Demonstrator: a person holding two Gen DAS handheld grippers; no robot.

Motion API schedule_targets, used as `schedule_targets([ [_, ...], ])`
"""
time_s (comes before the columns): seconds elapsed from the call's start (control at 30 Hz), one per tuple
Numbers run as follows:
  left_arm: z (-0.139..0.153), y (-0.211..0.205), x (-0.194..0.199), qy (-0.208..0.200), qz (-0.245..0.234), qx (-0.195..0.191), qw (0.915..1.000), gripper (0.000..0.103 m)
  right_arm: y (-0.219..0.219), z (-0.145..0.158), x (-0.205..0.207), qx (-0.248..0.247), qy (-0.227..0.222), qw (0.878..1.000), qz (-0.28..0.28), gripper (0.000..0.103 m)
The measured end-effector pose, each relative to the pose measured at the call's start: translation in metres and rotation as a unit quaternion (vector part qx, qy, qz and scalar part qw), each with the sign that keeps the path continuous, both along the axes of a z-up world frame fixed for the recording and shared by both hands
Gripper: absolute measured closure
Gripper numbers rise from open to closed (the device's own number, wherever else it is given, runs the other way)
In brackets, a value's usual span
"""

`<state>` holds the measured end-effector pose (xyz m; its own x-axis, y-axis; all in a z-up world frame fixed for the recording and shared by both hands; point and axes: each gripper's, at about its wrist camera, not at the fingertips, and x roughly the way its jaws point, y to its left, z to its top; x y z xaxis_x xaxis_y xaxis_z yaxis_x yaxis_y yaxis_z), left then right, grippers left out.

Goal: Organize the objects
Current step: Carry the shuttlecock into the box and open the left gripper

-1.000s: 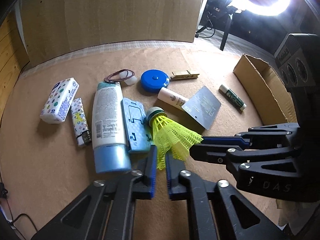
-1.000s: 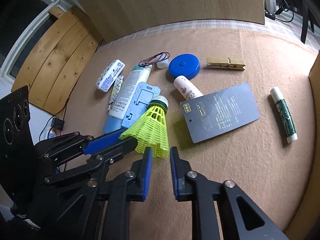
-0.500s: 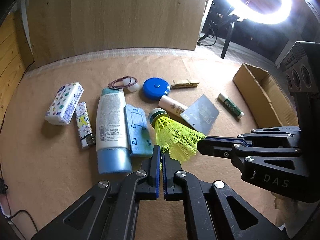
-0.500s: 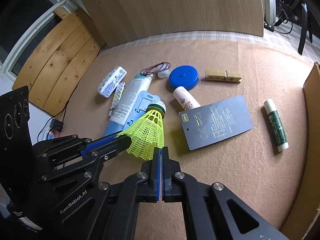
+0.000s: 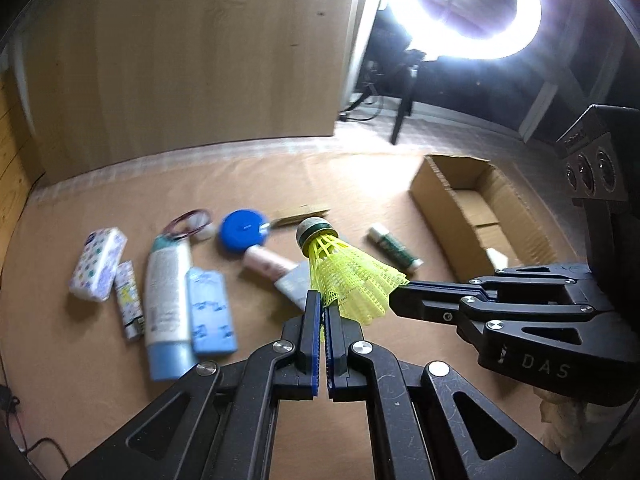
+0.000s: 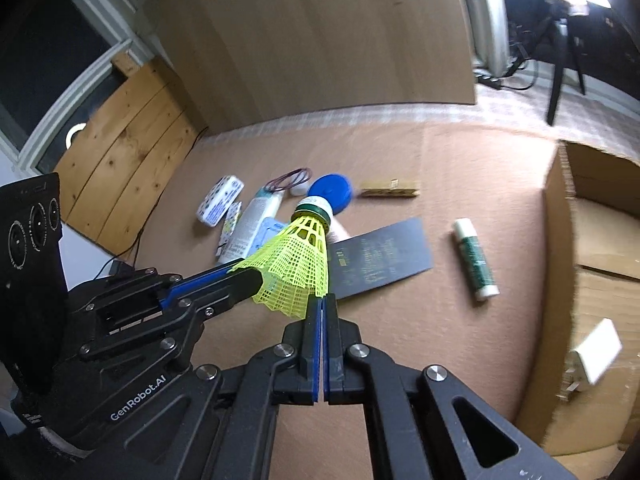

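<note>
Shuttlecock (image 5: 352,280) skirt: yellow plastic mesh, matt. Left gripper (image 5: 322,308) and right gripper (image 6: 322,308): matt black plastic, shiny metal screws, blue pads. Box (image 5: 460,200) at the mat's right edge: raw corrugated cardboard. Mat (image 5: 120,380): tan, felt-like, rough. Back panel (image 5: 180,60): smooth light wood. Card (image 6: 384,260): dark matt paper.

A brown felt-like desk (image 5: 120,368) is spreading across the foreground, with a pale strip running along its far edge. A tall light-wood panel (image 5: 192,60) is standing upright behind it. A ring light (image 5: 476,8) on a dark stand is glaring at the upper right. Knotty pine boards (image 6: 120,148) are leaning at the left, beside a white-framed window (image 6: 52,120) that is showing dark. A thin cable (image 6: 132,248) is trailing below.
</note>
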<state>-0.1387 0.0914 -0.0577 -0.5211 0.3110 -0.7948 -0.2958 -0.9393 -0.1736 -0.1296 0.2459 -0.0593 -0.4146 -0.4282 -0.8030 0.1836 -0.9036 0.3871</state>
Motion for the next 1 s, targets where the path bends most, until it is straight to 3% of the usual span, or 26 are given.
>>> schedule_targets([
  [0.33,0.014,0.081,-0.001,0.013,-0.060,0.019,0.9980,0.102,0.072,0.013,0.024,0.011,0.007,0.998,-0.055,0.102],
  [0.7,0.008,0.170,0.005,0.008,-0.120,0.033,0.9922,0.102,0.148,0.014,0.058,0.023,0.005,0.992,-0.121,0.102],
  [1.0,0.002,0.218,0.011,0.003,-0.149,0.033,0.9883,0.102,0.193,0.012,0.078,0.024,0.000,0.987,-0.158,0.102],
])
